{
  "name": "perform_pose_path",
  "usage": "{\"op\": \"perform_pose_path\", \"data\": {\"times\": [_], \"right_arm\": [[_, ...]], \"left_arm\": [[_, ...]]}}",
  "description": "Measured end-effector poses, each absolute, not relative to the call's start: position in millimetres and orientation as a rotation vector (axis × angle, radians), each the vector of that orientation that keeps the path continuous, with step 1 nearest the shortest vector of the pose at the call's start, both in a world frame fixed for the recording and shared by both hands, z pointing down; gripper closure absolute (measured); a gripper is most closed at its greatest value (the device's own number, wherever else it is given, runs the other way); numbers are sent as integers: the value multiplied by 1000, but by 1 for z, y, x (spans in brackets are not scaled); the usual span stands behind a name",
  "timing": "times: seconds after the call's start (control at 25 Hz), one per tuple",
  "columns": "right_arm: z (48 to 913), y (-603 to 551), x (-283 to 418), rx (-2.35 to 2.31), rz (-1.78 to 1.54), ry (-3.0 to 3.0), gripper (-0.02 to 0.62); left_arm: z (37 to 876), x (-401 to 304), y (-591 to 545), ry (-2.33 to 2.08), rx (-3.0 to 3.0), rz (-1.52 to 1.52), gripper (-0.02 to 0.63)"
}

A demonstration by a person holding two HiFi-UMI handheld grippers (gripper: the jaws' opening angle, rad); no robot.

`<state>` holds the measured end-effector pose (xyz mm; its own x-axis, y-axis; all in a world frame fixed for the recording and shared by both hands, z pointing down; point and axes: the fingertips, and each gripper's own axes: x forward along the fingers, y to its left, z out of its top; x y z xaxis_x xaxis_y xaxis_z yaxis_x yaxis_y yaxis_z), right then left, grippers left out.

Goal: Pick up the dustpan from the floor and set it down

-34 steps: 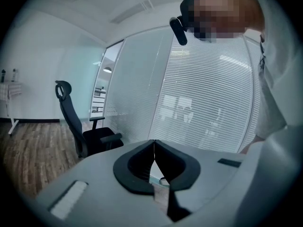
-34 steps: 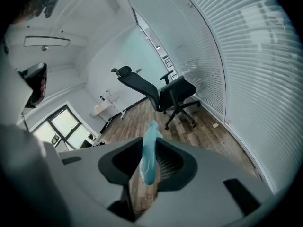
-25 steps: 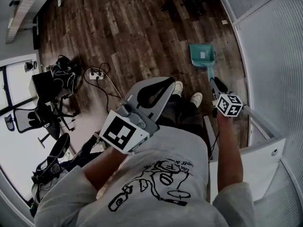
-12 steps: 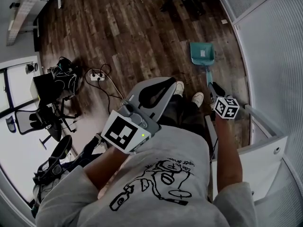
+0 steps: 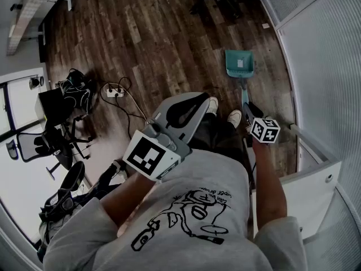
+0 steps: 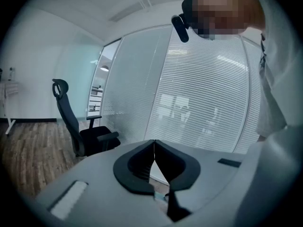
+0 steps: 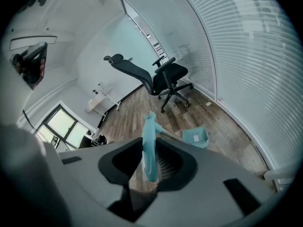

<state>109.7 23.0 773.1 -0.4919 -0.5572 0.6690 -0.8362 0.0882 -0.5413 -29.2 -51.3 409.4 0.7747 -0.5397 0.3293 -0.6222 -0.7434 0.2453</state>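
**Base:** Right side, what have you got?

**Op:** My right tool (image 7: 150, 161) is pinching the thin handle (image 7: 149, 141) of the long-handled teal plastic dustpan (image 5: 240, 64). Both pads press on the handle. It stands up between them, its top end poking above the jaws.

**Base:** Where is the pan end?

**Op:** Down low at the dark wooden plank floor (image 5: 158, 44), just ahead of my white shoes (image 5: 233, 117). It is close beside the frosted glass wall with horizontal blinds (image 5: 327, 66). The handle runs back from the pan toward me. A small pale label sits inside the pan. It looks to rest on the boards, but I cannot confirm contact from either view.

**Base:** Left side?

**Op:** Left tool (image 6: 153, 151) is pressed together, tips meeting, nothing between them. In the head view I hold it out in front of my grey printed T-shirt (image 5: 197, 208), well apart from the dustpan.

**Base:** Surroundings?

**Op:** A black office chair on castors (image 7: 158, 74) stands further along the glass wall. A white power strip with black cables (image 5: 115, 89) lies on the floor to my left, near a dark heap of gear I cannot make out.
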Motion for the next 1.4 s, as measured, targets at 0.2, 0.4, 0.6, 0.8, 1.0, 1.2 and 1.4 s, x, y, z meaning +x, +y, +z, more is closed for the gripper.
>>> {"op": "perform_pose_path", "data": {"times": [0.2, 0.4, 0.6, 0.8, 1.0, 1.2, 1.4], "right_arm": [[772, 21, 114, 1391, 1365, -2046, 514], [765, 21, 124, 1394, 1356, -2025, 514], [742, 17, 133, 1426, 1307, -2049, 514], [685, 0, 141, 1471, 1175, -2120, 514], [610, -16, 151, 1555, 1083, -2167, 515], [529, -35, 162, 1642, 913, -2218, 525], [452, -44, 165, 1660, 670, -2267, 535]], "left_arm": [[403, -30, -53, -891, 2638, 327, 604], [394, -26, -55, -890, 2657, 299, 604], [382, -23, -56, -894, 2684, 268, 604], [368, -20, -60, -900, 2704, 239, 604], [350, -18, -62, -911, 2722, 211, 604], [336, -13, -68, -918, 2747, 178, 604], [324, 0, -69, -902, 2774, 150, 604]]}}
